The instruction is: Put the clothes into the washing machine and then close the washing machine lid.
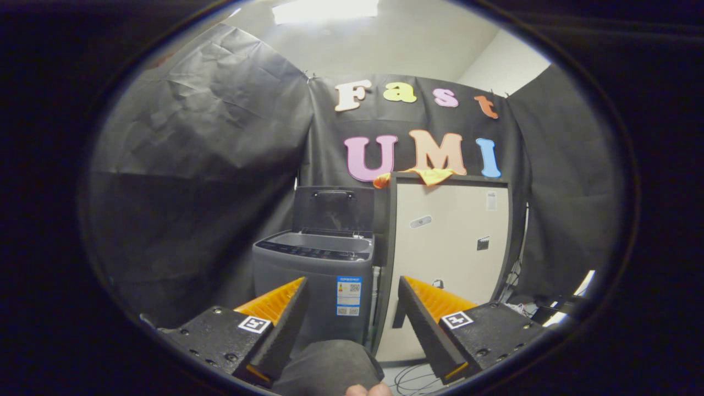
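Observation:
A grey top-loading washing machine [316, 286] stands ahead of the fingers, against the black cloth wall. Its lid [333, 208] is raised upright behind the open tub. An orange cloth [429, 176] lies draped over the top edge of a tall white cabinet [448, 258], to the right of the machine. My gripper [352, 300] is open, well short of the machine, with nothing between its fingers.
Black cloth walls close the booth on the left, back and right. Cables [412, 377] lie on the floor by the cabinet's foot. A dark sleeve [327, 366] and a fingertip of a person show low between the fingers. Some clutter [528, 308] sits at the right.

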The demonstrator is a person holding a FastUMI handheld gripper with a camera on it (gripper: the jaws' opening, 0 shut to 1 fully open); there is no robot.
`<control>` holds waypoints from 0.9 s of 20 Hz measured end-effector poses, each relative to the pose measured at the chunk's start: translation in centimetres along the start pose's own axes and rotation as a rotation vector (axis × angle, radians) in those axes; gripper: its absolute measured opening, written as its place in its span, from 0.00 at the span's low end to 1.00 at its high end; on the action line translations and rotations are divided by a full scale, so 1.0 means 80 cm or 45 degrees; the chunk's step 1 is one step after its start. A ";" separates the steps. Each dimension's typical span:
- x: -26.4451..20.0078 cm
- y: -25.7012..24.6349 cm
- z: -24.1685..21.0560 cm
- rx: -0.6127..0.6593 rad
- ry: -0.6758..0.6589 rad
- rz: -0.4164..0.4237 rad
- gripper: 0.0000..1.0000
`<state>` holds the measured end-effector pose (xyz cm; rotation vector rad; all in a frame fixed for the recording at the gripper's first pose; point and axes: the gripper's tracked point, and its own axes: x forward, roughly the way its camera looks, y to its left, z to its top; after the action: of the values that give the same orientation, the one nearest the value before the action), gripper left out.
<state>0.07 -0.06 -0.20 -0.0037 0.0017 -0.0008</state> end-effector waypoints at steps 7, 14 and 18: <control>0.001 0.002 0.006 -0.002 -0.012 0.006 0.97; 0.015 -0.020 0.016 0.045 -0.009 -0.041 0.97; 0.034 -0.040 0.030 0.091 0.004 -0.080 0.97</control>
<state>2.78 -3.26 2.18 0.0679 0.0050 -0.0635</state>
